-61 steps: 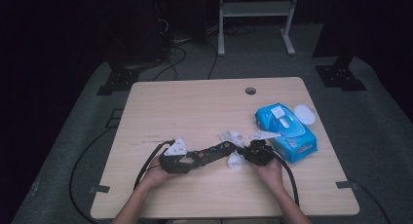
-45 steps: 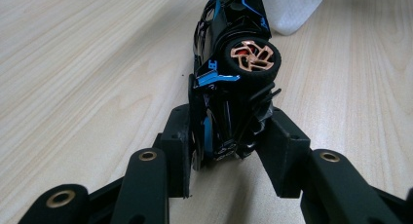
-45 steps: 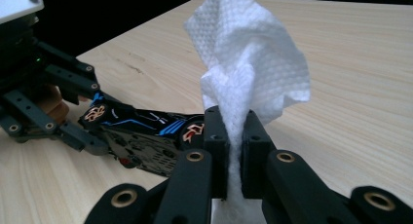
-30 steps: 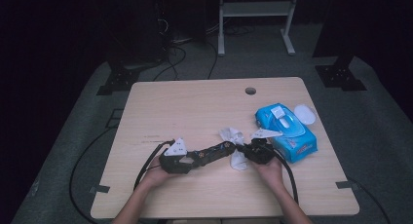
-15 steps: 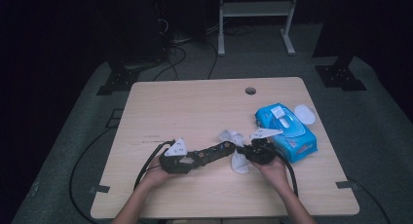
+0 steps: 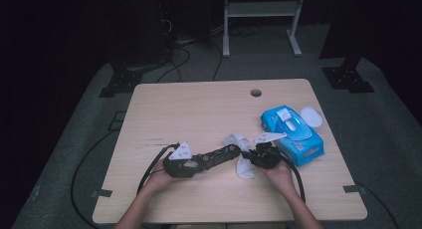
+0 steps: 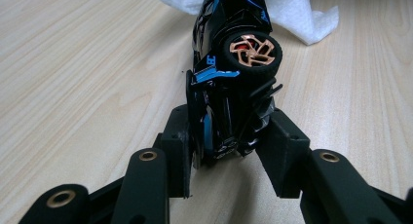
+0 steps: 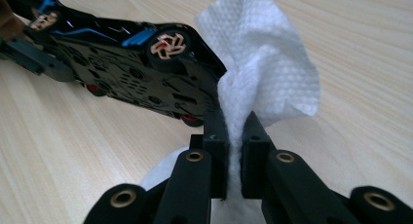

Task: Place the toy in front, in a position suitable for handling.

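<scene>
A pale wood table (image 6: 199, 109) stands on a grey carpet (image 6: 388, 139), with a round cable hole (image 6: 256, 93) near its far edge. Beyond it, a white frame (image 6: 261, 10) stands in the dark. Black stand feet rest on the floor far left (image 6: 119, 82) and far right (image 6: 347, 77). Cables (image 6: 181, 52) trail across the far floor. The room is dim; walls are lost in blackness.

The room stood dark around the table (image 6: 199, 114), whose pale wood alone caught soft overhead light. From above the picture looked dim and slightly grainy. Close up, the wood was bright and sharp, shadows faint.
</scene>
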A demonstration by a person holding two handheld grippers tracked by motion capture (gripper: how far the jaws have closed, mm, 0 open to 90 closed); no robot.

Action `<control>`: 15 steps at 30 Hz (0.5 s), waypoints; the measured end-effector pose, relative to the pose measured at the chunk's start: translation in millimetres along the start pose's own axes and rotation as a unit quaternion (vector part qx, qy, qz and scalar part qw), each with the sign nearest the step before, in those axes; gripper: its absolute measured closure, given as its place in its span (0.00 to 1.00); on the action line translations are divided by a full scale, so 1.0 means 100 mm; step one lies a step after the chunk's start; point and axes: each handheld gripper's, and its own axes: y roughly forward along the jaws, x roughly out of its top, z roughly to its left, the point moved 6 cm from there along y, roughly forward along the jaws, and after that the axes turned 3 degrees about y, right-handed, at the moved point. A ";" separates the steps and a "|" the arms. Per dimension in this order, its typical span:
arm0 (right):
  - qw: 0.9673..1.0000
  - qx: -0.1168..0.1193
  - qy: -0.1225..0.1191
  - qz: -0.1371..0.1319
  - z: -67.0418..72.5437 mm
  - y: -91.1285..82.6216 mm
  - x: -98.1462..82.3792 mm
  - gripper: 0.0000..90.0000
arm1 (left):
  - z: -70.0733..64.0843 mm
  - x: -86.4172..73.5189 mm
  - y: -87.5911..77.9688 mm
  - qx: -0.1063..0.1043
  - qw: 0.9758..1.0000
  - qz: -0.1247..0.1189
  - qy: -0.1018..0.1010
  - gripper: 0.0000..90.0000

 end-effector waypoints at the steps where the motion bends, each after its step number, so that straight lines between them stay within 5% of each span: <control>1: 1.000 -0.001 0.001 0.003 -0.01 0.01 -0.01 0.93 | 0.00 0.00 0.00 0.000 1.000 0.000 0.000 0.66; 6: 1.000 0.001 0.002 0.008 0.00 0.01 -0.01 0.93 | 0.00 0.00 0.00 0.000 1.000 0.000 0.000 0.65; 15: 0.998 0.023 -0.038 -0.048 0.30 -0.18 0.31 0.93 | 0.00 0.00 0.00 0.000 1.000 0.000 -0.003 0.65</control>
